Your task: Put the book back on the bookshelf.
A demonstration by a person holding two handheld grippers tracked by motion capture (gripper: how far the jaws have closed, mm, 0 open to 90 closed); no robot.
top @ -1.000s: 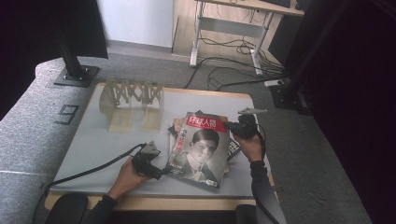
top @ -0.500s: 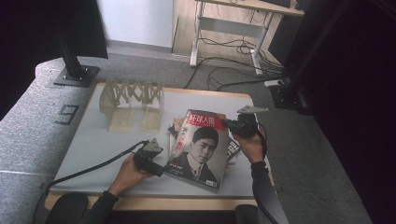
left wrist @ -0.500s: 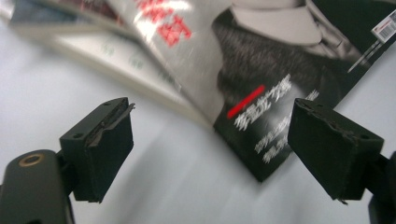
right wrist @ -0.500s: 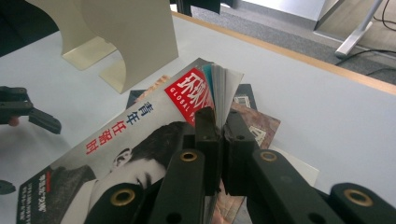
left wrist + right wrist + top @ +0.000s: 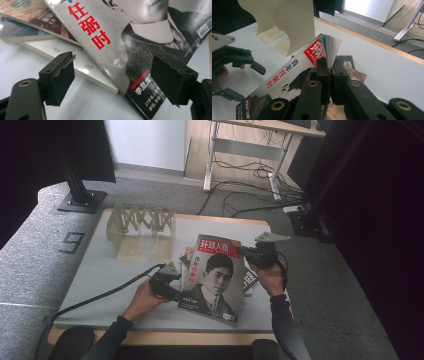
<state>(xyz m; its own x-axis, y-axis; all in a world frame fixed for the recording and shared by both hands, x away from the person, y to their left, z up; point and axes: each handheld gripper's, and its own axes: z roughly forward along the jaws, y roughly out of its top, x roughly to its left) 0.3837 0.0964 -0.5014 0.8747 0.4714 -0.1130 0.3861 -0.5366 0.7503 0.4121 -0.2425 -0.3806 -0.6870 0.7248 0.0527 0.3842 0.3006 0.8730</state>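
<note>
Right gripper (image 5: 329,72) clamped tight on magazine (image 5: 212,272), top corner lifted off the stack (image 5: 37,32). Left gripper (image 5: 112,77) spread wide and just been narrowing, magazine's lower edge between its jaws, untouched.

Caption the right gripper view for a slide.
Right claw clamps the magazine edge above the table; left claw stands open nearby.

Left forearm enters from the lower left of the high view, angled up and to the right; its hand (image 5: 142,296) carries the left gripper (image 5: 176,292), jaws spread apart and just now narrowing, nothing pressed between them. Right forearm rises from the bottom edge at lower right; the right gripper (image 5: 243,251) points left, jaws clamped on the magazine (image 5: 212,272).
</note>
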